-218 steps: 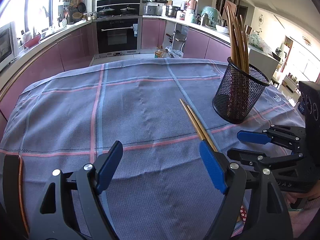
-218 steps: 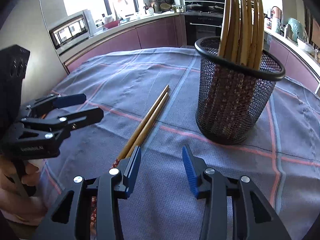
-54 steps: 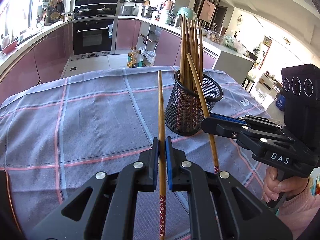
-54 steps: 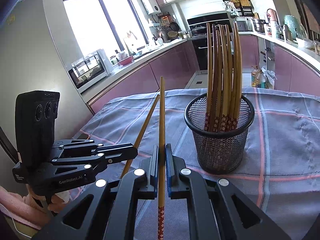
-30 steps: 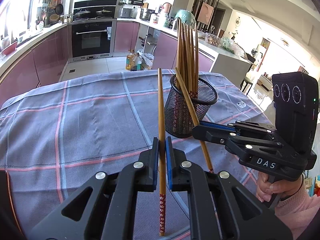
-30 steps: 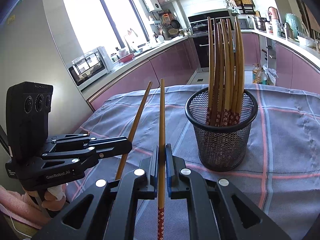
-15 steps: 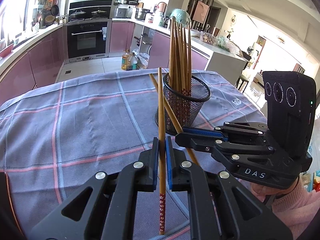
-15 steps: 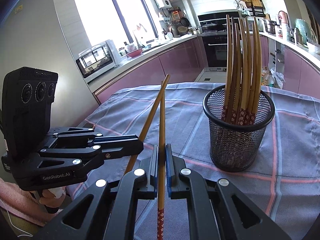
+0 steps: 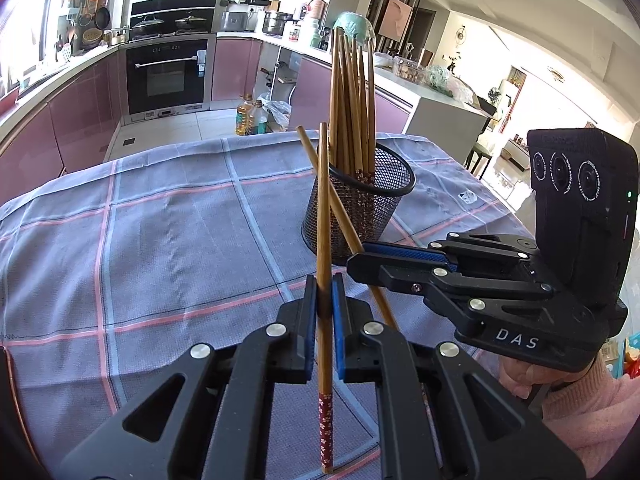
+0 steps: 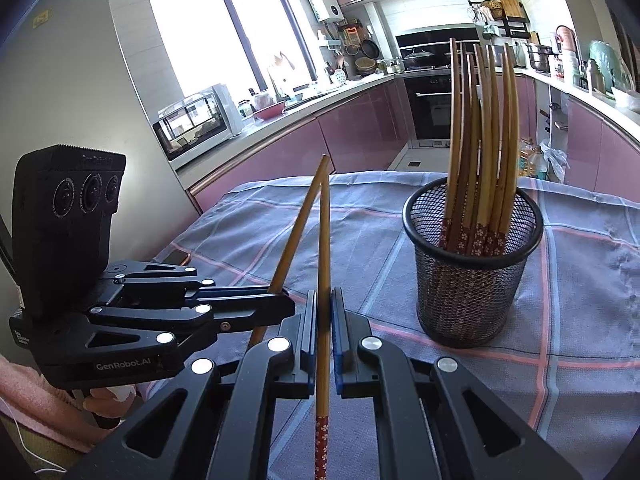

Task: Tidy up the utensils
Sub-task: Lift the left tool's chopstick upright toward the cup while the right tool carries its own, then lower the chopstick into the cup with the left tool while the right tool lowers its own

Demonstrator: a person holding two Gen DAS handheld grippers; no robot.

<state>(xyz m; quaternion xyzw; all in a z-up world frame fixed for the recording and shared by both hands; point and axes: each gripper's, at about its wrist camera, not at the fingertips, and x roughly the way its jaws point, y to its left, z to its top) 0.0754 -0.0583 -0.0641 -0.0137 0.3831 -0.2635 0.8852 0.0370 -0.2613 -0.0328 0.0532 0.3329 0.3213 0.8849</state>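
A black mesh holder (image 9: pixel 360 204) (image 10: pixel 472 276) stands on the grey checked cloth with several wooden chopsticks upright in it. My left gripper (image 9: pixel 324 292) is shut on one wooden chopstick (image 9: pixel 323 208), whose red patterned end hangs below the jaws. My right gripper (image 10: pixel 323 308) is shut on a second chopstick (image 10: pixel 324 240), held the same way. In the left wrist view the right gripper (image 9: pixel 360 258) sits just right of mine, its chopstick (image 9: pixel 320 168) slanting across in front of the holder. In the right wrist view the left gripper (image 10: pixel 286 304) is close on the left, its chopstick (image 10: pixel 300 224) leaning so the two tips nearly meet.
The cloth covers a table (image 9: pixel 160 240) in a kitchen with pink cabinets and an oven (image 9: pixel 168 76) behind. A phone (image 10: pixel 176 258) lies at the table's left edge. Oil bottles (image 9: pixel 250 120) stand on the floor beyond. Pink sleeves (image 9: pixel 588 412) show at both hands.
Both grippers drew closer together, each still holding its chopstick. The right gripper's chopstick swung left across the holder, and the two tips came nearly together.
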